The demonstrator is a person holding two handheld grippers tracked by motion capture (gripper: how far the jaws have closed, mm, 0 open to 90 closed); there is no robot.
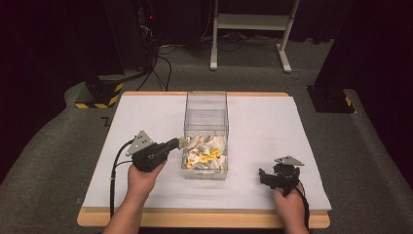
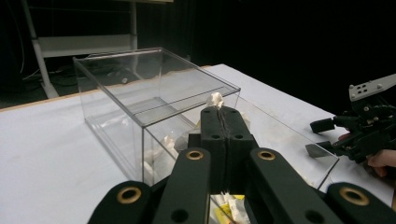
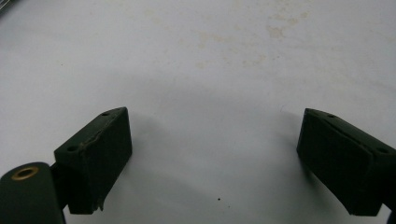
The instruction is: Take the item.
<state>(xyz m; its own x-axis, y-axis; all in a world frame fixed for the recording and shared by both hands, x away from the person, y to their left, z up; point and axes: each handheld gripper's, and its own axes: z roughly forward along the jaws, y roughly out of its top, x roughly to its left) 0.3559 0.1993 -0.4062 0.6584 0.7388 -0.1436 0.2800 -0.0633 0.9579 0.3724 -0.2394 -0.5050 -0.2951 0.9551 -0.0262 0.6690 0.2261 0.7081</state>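
Note:
A clear plastic box (image 1: pixel 206 100) stands in the middle of the white table (image 1: pixel 141 117). Several white and yellow packets (image 1: pixel 207 155) lie in its near half. My left gripper (image 1: pixel 181 142) is at the box's left wall, near the rim, shut on a small white packet (image 2: pixel 215 99) that sticks out past the closed jaws (image 2: pixel 222 112). The box (image 2: pixel 140 84) lies just beyond them. My right gripper (image 1: pixel 265 176) rests low over the table at the front right, apart from the box. Its jaws (image 3: pixel 215 154) stand wide open over bare white surface, and it also appears at the right in the left gripper view (image 2: pixel 327 137).
The table's wooden front edge (image 1: pixel 204 219) runs below both hands. Beyond the table are a white stand (image 1: pixel 248 29), cables on the grey floor, a yellow-and-black striped base (image 1: pixel 100 95) at the back left and a dark base (image 1: pixel 331 100) at the back right.

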